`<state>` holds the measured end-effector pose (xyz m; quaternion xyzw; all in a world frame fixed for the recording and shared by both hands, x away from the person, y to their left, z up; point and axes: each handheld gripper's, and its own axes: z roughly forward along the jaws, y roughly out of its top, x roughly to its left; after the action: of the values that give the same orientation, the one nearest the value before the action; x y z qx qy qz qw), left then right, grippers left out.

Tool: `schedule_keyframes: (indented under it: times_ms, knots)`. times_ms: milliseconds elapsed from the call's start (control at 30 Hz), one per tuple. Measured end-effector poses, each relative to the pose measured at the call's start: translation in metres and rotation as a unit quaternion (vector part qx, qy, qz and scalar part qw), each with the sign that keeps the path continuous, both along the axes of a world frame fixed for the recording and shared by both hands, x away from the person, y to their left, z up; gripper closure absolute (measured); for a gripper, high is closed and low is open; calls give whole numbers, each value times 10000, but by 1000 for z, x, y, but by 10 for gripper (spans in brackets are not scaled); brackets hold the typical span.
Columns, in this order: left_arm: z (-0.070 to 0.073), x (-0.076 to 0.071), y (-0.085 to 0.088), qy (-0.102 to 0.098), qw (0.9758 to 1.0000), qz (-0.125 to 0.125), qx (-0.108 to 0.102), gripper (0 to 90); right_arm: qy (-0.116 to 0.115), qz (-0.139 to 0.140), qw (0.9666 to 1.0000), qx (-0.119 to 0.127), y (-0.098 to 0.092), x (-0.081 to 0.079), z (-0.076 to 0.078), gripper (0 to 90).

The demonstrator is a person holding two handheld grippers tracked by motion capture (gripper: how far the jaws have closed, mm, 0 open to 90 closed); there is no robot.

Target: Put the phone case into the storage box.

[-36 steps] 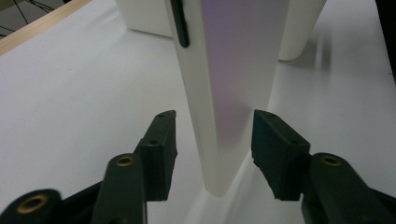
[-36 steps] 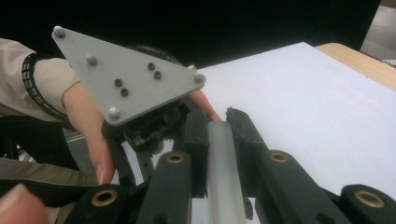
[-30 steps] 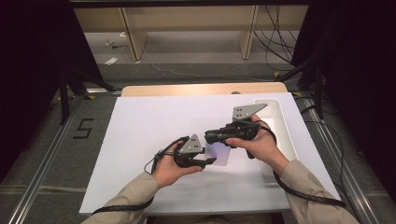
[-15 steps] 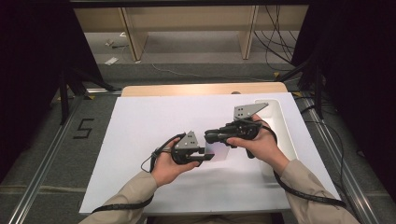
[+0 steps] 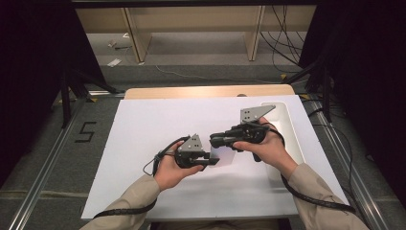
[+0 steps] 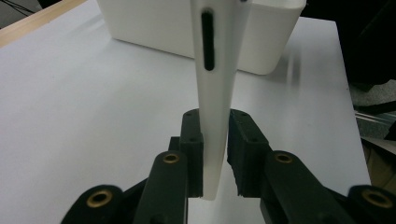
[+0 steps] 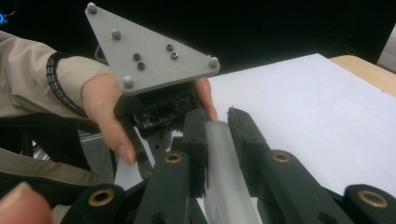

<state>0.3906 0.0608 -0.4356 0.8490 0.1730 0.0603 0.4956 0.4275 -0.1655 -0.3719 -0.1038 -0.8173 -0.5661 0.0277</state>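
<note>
I see one white plastic piece (image 5: 223, 155) held above the middle of the desk (image 5: 143, 139), bridging my two tools. The left tool (image 5: 210, 160) has just been closing and now clenches its lower edge; the right tool (image 5: 215, 141) grips its upper edge. One white bin (image 5: 292, 129) sits at the desk's right edge. Open desk lies left and ahead.

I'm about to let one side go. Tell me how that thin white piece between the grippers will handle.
The white piece is probably stiff: it runs straight and unsagging from the left gripper. It looks thin and smooth-edged, so likely light and somewhat slippery. The right gripper also clamps it, so one grip may let it pivot.
</note>
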Motion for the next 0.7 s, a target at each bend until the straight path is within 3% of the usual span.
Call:
schedule_keyframes:
  times_ms: [167, 367, 533, 700]
  knots:
    - [-1, 1, 1, 158, 9998, -57, -99, 770, -25, 1, 10000, -14, 0, 0, -1, 761]
    - [1, 0, 2, 109, 9999, 27, -113, 807, -161, -195, 9997, 26, -1, 1, 0, 554]
    - [2, 1, 5, 98, 9994, 310, -74, 808, -230, -684, 9971, 223, -2, 2, -1, 350]
    - [3, 2, 9, 1, 9975, 713, -16, 808, -171, -1188, 9915, 509, -8, 6, 0, 219]
